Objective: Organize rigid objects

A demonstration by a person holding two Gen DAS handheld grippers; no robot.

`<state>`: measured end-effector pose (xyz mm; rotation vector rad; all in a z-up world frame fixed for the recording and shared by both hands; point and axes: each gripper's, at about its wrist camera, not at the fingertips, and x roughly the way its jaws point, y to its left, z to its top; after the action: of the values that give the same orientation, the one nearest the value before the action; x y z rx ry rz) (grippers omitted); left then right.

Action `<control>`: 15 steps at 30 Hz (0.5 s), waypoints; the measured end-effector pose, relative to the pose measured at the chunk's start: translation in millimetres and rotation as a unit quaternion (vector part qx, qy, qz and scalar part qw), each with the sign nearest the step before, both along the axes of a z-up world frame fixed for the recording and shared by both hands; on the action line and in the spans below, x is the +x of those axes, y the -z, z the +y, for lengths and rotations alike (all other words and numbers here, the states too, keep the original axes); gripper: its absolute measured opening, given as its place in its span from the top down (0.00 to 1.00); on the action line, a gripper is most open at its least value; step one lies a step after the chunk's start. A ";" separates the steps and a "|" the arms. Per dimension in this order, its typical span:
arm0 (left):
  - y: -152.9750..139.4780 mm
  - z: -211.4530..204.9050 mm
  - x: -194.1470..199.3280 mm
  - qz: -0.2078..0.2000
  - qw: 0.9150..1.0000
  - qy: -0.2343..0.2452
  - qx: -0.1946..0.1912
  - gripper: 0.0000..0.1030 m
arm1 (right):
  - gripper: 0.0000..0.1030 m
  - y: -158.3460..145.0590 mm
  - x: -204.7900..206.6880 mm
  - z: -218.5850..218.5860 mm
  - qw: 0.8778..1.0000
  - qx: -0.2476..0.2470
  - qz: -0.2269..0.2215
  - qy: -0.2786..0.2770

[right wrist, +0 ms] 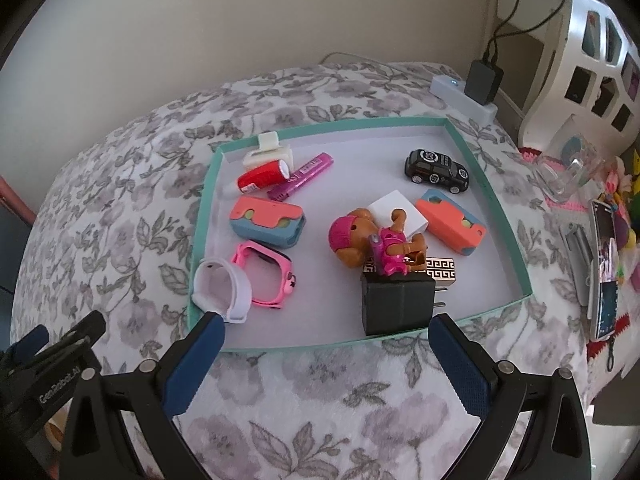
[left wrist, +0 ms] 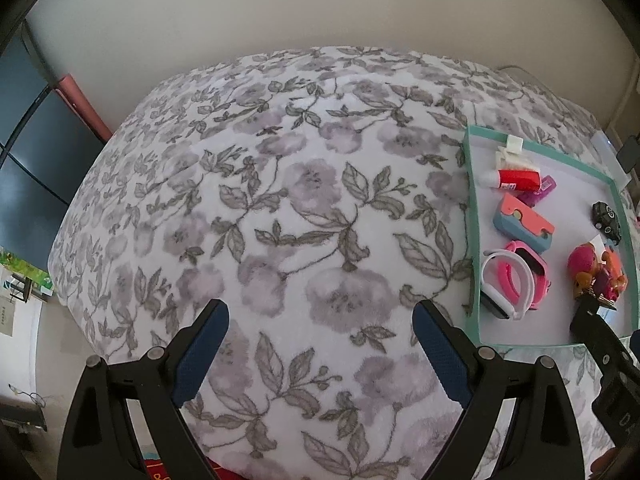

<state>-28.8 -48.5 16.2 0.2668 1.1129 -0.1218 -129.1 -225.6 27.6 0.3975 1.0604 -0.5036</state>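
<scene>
I see a plain cream wall behind a bed covered by a grey-and-lilac flowered blanket. At the left stands a dark glossy cabinet. On the right, a white cut-out shelf unit rises, with a black charger and its cable beside it. Soft, even daylight.

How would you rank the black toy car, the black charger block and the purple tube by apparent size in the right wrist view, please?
1. black charger block, largest, though it also lies nearest the camera.
2. black toy car.
3. purple tube, similar in length to the car but much slimmer, so that ranking is unsure.
</scene>
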 end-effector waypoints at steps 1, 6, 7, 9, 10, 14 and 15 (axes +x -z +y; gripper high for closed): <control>-0.9 0.4 -0.8 -0.001 1.000 0.000 0.000 0.09 | 0.00 -1.1 -0.3 1.1 1.000 0.000 -0.002 -0.001; -5.9 4.0 -2.8 -0.012 1.000 -0.006 0.002 0.09 | 0.00 -6.0 -2.4 4.5 1.000 0.002 -0.010 -0.005; -6.6 4.0 -3.1 -0.014 1.000 -0.007 0.002 0.09 | 0.00 -6.5 -2.6 4.8 1.000 0.001 -0.011 -0.005; -7.9 4.5 -3.5 -0.015 1.000 -0.008 -0.001 0.09 | 0.00 -7.7 -2.8 5.1 1.000 -0.001 -0.012 -0.005; -8.4 4.6 -3.6 -0.015 1.000 -0.009 -0.002 0.09 | 0.00 -8.1 -3.0 5.3 1.000 -0.002 -0.013 -0.005; -9.9 4.6 -3.6 -0.018 1.000 -0.011 -0.003 0.09 | 0.00 -8.9 -2.9 5.4 1.000 -0.005 -0.013 -0.006; -10.1 4.7 -3.4 -0.018 1.000 -0.011 -0.004 0.09 | 0.00 -9.2 -2.9 5.1 1.000 -0.005 -0.013 -0.006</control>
<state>-32.2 -43.8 26.3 0.2491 1.0781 -0.1015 -132.0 -220.4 36.8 0.3881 1.0335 -0.4906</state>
